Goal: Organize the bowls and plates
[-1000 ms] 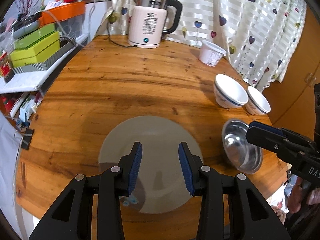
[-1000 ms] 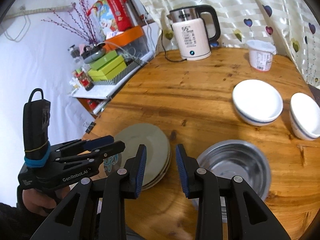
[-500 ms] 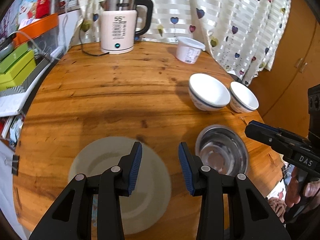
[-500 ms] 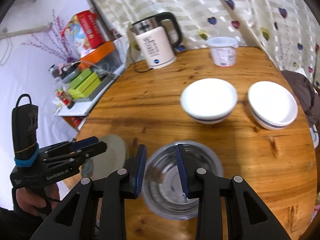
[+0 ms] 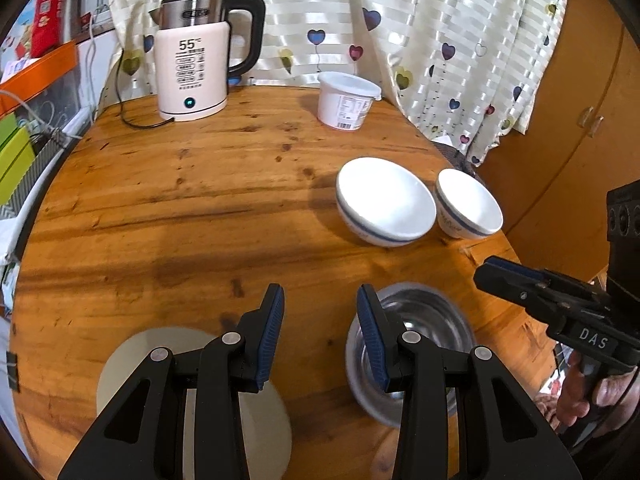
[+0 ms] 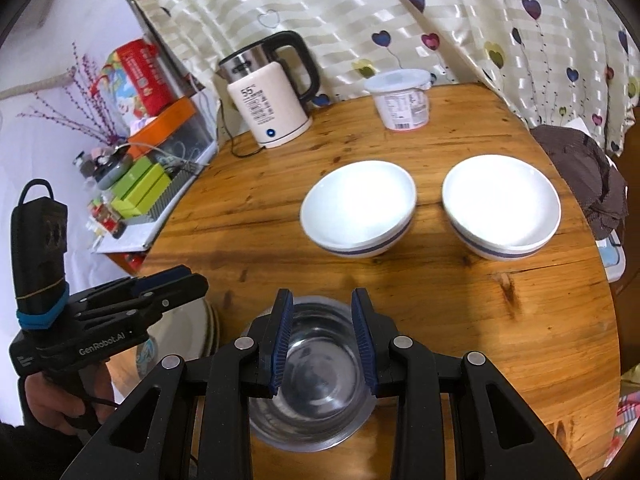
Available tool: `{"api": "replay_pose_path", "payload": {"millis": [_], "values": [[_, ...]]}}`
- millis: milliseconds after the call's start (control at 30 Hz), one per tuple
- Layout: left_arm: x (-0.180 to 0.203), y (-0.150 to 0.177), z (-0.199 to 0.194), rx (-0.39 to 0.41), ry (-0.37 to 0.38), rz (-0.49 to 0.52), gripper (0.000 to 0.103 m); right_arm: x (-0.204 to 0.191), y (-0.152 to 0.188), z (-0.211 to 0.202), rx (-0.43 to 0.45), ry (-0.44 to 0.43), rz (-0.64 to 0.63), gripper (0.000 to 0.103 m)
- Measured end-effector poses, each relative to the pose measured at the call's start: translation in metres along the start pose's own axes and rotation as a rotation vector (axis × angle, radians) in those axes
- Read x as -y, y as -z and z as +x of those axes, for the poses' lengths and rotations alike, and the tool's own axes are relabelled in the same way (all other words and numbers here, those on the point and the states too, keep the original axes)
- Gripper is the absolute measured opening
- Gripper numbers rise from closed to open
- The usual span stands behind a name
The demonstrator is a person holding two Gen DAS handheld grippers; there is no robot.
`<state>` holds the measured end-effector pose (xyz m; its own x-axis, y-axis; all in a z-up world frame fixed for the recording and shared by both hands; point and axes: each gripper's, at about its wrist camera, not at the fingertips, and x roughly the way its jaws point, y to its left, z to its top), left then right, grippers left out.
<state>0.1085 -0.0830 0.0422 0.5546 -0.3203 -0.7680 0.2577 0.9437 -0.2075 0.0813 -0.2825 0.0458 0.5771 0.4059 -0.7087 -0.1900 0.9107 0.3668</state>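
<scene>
A stack of pale plates [image 5: 120,368] lies at the round wooden table's [image 5: 180,208] near left edge, also visible as plates [image 6: 202,334]. A steel bowl [image 5: 434,320] sits to their right. Farther back stand two white bowls with blue bands [image 5: 386,200] [image 5: 468,204], side by side. My left gripper [image 5: 319,312] hovers open over bare wood between plates and steel bowl. My right gripper [image 6: 322,316] is open above the steel bowl [image 6: 316,384], nothing between its pads. The white bowls [image 6: 358,204] [image 6: 500,208] lie beyond it.
A pink electric kettle [image 5: 192,64] with its cord and a white lidded tub [image 5: 346,100] stand at the table's far edge before a heart-print curtain [image 5: 440,20]. A cluttered shelf [image 6: 140,184] is on the left, a wooden cabinet [image 5: 580,120] on the right.
Both grippers have moved rightward. The plates slid from between the left fingers to the lower left; the steel bowl now sits under the right gripper. Jaw widths are unchanged.
</scene>
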Motion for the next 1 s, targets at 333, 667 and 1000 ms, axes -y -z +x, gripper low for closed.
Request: {"api": "replay_pose_path", "payload": {"millis": [333, 667, 1000], "values": [[0.011, -0.026, 0.029, -0.023, 0.052, -0.003, 0.039, 0.023, -0.019, 0.018, -0.013, 0.034, 0.055, 0.03], [0.014, -0.045, 0.061, -0.047, 0.091, -0.031, 0.039, 0.045, -0.036, 0.04, -0.021, 0.056, 0.116, 0.03], [0.012, -0.056, 0.087, -0.067, 0.11, -0.064, 0.039, 0.056, -0.048, 0.059, -0.031, 0.062, 0.146, 0.03]]}}
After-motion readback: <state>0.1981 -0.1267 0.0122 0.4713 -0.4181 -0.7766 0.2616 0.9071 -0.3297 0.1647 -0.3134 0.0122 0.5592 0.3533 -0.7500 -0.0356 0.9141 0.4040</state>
